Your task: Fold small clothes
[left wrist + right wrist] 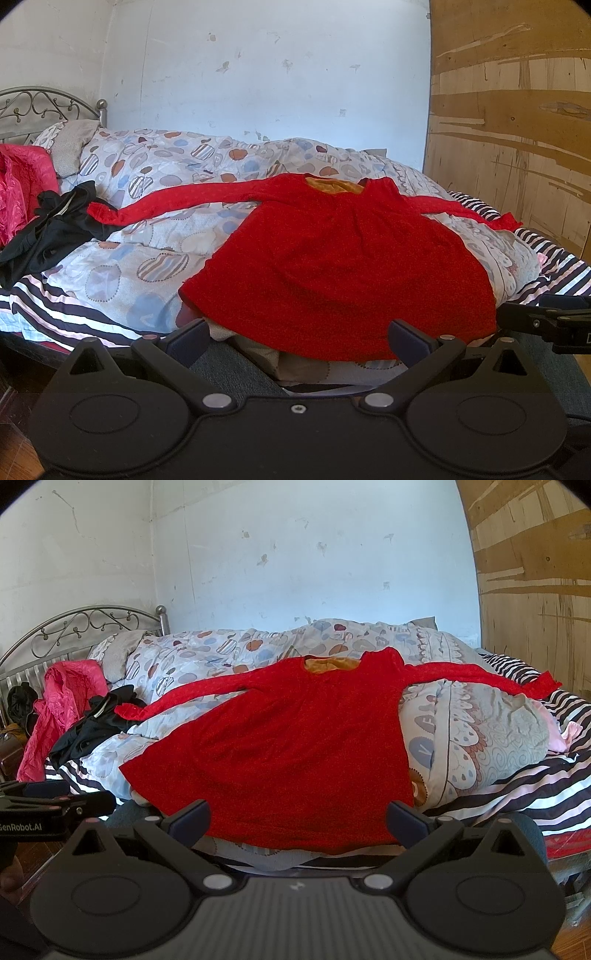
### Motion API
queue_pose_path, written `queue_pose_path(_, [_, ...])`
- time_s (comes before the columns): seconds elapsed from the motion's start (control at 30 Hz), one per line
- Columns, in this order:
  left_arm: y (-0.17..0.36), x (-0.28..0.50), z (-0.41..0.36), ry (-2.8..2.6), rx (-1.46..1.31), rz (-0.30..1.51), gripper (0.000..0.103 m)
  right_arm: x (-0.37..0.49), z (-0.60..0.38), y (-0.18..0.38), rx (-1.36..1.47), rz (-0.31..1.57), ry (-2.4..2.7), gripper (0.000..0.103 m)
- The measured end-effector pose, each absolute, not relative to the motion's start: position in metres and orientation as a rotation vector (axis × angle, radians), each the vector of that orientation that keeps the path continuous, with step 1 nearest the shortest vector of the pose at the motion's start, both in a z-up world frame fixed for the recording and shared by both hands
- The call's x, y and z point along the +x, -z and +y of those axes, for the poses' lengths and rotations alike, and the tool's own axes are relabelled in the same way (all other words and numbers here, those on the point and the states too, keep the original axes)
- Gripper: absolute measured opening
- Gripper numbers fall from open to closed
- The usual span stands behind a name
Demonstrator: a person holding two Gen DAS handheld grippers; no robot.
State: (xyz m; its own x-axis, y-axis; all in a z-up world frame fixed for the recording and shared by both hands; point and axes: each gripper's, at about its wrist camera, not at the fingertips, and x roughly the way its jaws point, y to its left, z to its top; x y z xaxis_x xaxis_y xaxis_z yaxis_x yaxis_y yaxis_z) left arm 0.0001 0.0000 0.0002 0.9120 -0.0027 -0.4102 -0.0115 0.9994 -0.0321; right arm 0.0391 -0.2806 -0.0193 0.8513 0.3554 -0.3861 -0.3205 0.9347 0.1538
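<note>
Dress (343,266), red with long sleeves, lies spread flat on the quilt (147,258) across the bed (554,786), neck toward the wall, sleeves stretched out to both sides. Its hem hangs at the near edge. The left tool (297,338) is spread wide, holding nothing, fingers just short of the hem. The right tool (297,818) is likewise spread wide and empty at the hem. Black clothes (55,229) lie bunched beside the left sleeve.

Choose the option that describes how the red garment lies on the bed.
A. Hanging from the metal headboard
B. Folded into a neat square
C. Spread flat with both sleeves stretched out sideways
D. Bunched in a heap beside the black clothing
C: the red garment lies open on the patterned quilt, one sleeve reaching to each side.
</note>
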Motion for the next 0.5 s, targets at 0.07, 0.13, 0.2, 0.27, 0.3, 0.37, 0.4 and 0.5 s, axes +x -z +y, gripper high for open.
queue_pose_path(0.07, [0.000,0.000,0.000,-0.004,-0.034,0.423,0.102,0.038,-0.280,0.020,0.085,0.422,-0.356,0.103])
queue_pose_path(0.13, [0.000,0.000,0.000,-0.004,-0.034,0.423,0.102,0.038,-0.280,0.021,0.085,0.421,-0.355,0.103])
queue_pose_path(0.2, [0.000,0.000,0.000,-0.005,-0.034,0.423,0.102,0.039,-0.281,0.020,0.085,0.422,-0.356,0.103])
queue_pose_path(0.27, [0.000,0.000,0.000,-0.004,-0.035,0.423,0.102,0.038,-0.280,0.021,0.085,0.423,-0.355,0.103])
queue_pose_path(0.3, [0.000,0.000,0.000,-0.004,-0.035,0.423,0.102,0.039,-0.281,0.019,0.085,0.423,-0.356,0.103])
queue_pose_path(0.37, [0.000,0.000,0.000,-0.004,-0.035,0.424,0.102,0.039,-0.280,0.021,0.086,0.423,-0.355,0.103])
queue_pose_path(0.4, [0.000,0.000,0.000,-0.004,-0.035,0.424,0.102,0.039,-0.281,0.020,0.086,0.424,-0.355,0.103])
queue_pose_path(0.5, [0.012,-0.003,-0.004,-0.002,-0.036,0.428,0.102,0.040,-0.281,0.022,0.088,0.433,-0.354,0.103])
